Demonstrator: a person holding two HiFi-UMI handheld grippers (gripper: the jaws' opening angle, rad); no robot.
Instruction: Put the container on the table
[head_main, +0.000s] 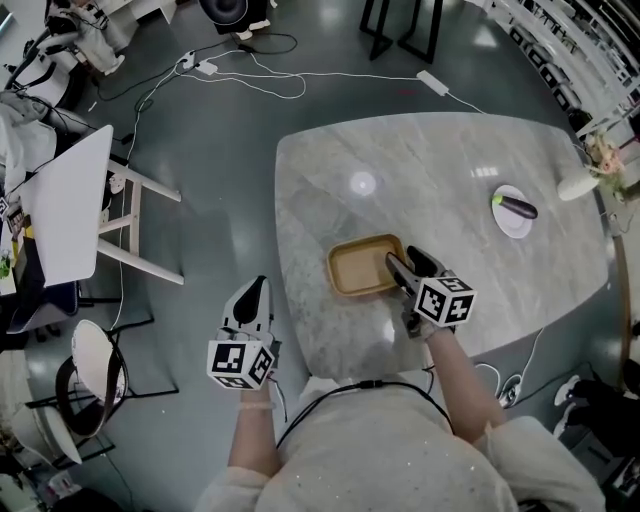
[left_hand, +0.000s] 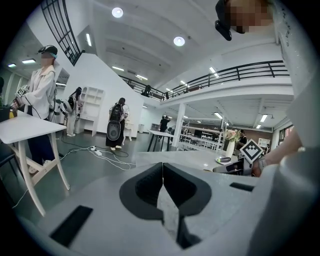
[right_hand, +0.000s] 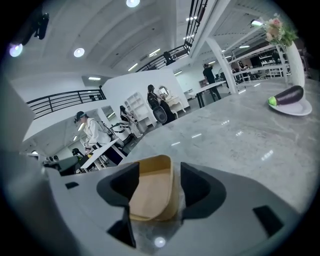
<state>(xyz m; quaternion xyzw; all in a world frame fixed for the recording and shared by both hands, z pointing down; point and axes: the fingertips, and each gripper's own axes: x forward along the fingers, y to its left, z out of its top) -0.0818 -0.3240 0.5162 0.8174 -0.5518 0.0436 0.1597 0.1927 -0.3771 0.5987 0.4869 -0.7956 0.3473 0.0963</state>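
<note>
A shallow tan container (head_main: 362, 265) rests flat on the grey marble table (head_main: 450, 170), near its front left part. My right gripper (head_main: 402, 260) reaches over the container's right end, open. In the right gripper view the container (right_hand: 150, 190) has its right wall standing between the spread jaws of the right gripper (right_hand: 159, 172), and a gap shows on both sides of it. My left gripper (head_main: 256, 287) hangs off the table to the left, over the floor. Seen in its own view, the left gripper (left_hand: 163, 167) is shut with nothing in it.
An eggplant (head_main: 518, 208) lies on a white plate (right_hand: 295, 111) at the table's right side, beside a vase (head_main: 575, 185) with flowers. A white side table (head_main: 65, 205) stands on the left. Cables (head_main: 250, 75) trail across the floor beyond. People (left_hand: 42, 85) stand further off.
</note>
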